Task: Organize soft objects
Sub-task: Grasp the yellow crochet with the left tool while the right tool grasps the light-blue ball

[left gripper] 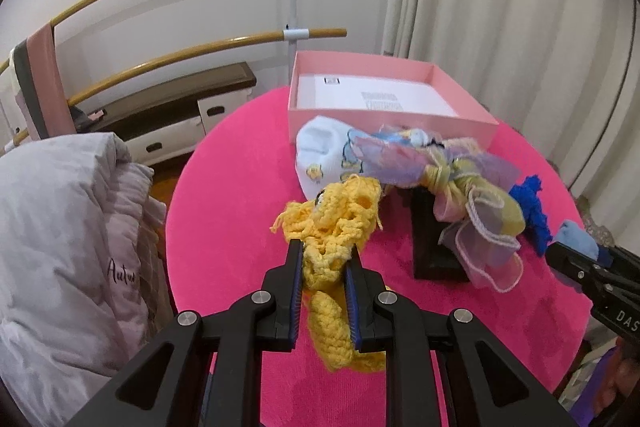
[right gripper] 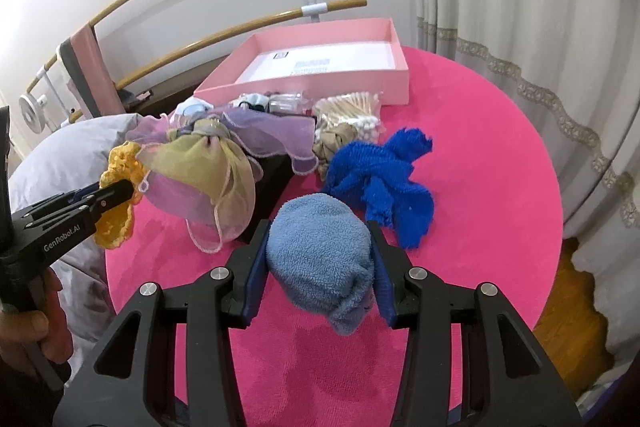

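A: Round pink table (right gripper: 480, 155), with an open pink box (right gripper: 320, 67) at the far side. Only a white printed sheet inside.

B: In front of the box, a heap: pastel sheer scarf (right gripper: 224, 155) draped over a dark block, royal blue knit (right gripper: 384, 179) to its right, bag of cotton swabs (right gripper: 352, 115) just behind that.

A: Left gripper (left gripper: 324, 259) nearly closed, pinching a yellow crochet piece (left gripper: 336, 227) (lifted off the table, tail dangling).

B: Right gripper (right gripper: 320, 251) partly closed around a rolled light blue towel (right gripper: 320, 259), pads pressing both sides, clear of the table.
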